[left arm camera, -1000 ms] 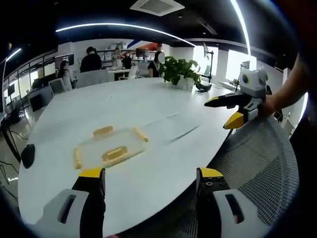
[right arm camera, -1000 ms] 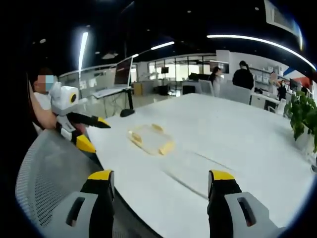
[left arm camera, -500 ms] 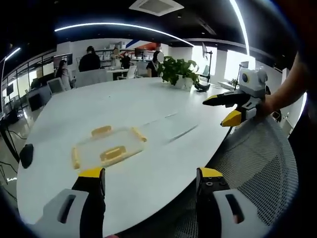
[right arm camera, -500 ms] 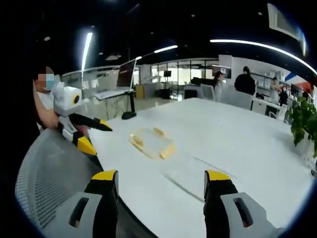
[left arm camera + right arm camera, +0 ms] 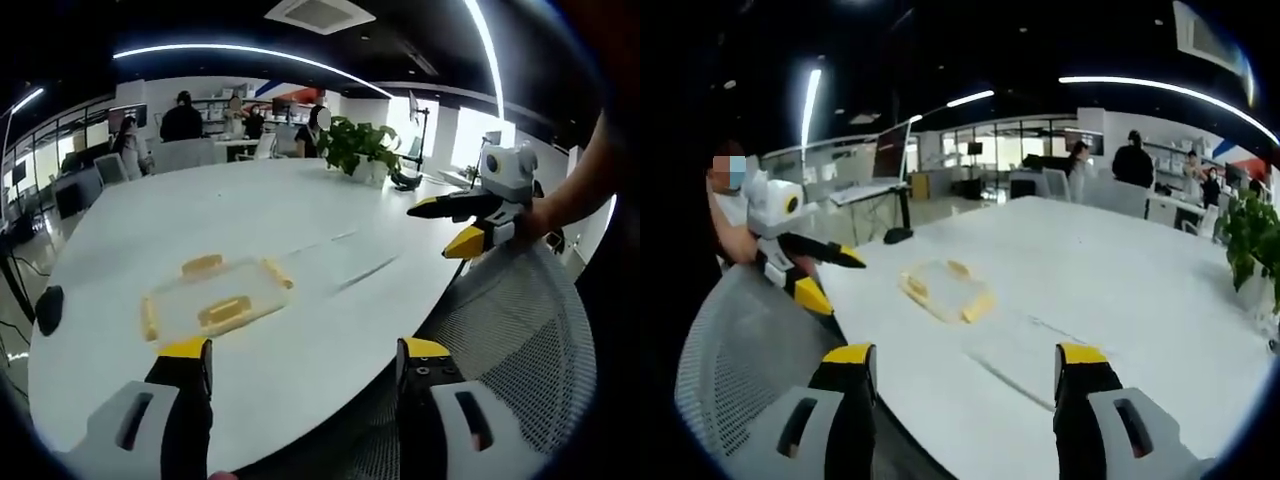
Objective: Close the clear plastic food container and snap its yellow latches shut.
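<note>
Left gripper view: container lies on the table at 10 o'clock from the released left gripper. Right gripper, released too, hovers over the table edge, container at 12 o'clock.

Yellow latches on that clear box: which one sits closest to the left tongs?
The yellow latch on the container's near long edge, facing the left tongs; the other three lie farther off.

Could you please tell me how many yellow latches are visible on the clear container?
4: in the left gripper view, far edge, right edge, left edge, near edge. None seem hidden.
</note>
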Demonstrator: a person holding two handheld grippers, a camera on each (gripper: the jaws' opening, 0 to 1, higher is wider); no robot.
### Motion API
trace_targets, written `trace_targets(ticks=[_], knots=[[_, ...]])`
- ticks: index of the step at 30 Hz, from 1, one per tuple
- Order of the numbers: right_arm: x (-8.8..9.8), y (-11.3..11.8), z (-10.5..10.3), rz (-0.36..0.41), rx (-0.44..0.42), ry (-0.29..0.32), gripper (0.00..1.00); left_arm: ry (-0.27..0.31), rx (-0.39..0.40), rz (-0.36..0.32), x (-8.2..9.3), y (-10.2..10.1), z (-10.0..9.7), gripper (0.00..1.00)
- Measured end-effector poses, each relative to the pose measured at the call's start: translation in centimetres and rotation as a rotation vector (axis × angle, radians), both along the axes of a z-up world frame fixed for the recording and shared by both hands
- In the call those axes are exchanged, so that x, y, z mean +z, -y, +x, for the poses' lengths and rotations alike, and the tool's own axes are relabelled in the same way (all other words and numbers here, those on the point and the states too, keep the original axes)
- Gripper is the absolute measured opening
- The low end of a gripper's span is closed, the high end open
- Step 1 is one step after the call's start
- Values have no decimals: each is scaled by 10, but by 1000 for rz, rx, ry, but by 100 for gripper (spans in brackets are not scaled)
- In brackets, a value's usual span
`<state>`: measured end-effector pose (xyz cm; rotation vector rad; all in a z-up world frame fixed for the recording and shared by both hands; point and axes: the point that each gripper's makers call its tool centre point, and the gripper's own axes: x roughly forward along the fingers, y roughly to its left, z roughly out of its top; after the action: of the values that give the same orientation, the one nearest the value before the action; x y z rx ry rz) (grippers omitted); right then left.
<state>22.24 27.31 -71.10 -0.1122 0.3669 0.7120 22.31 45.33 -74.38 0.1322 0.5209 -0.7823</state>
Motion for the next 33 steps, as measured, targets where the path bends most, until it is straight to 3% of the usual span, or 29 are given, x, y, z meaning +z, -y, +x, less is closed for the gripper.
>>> trace_targets(ticks=[1,6,15,27,33], knots=[[5,2,2,10,-3,15,74,39,-17,12,5,0,2,75],[27,14,7,95,-67,36,76,51,-37,27,9,3,1,75],[23,9,13,77,-57,29,75,48,-4,40,10,-7,15,74],[23,8,16,75,-69,32,74,34,-10,38,4,-4,2,73],[23,9,17,85,-72,33,74,37,-8,38,7,-6,6,72]])
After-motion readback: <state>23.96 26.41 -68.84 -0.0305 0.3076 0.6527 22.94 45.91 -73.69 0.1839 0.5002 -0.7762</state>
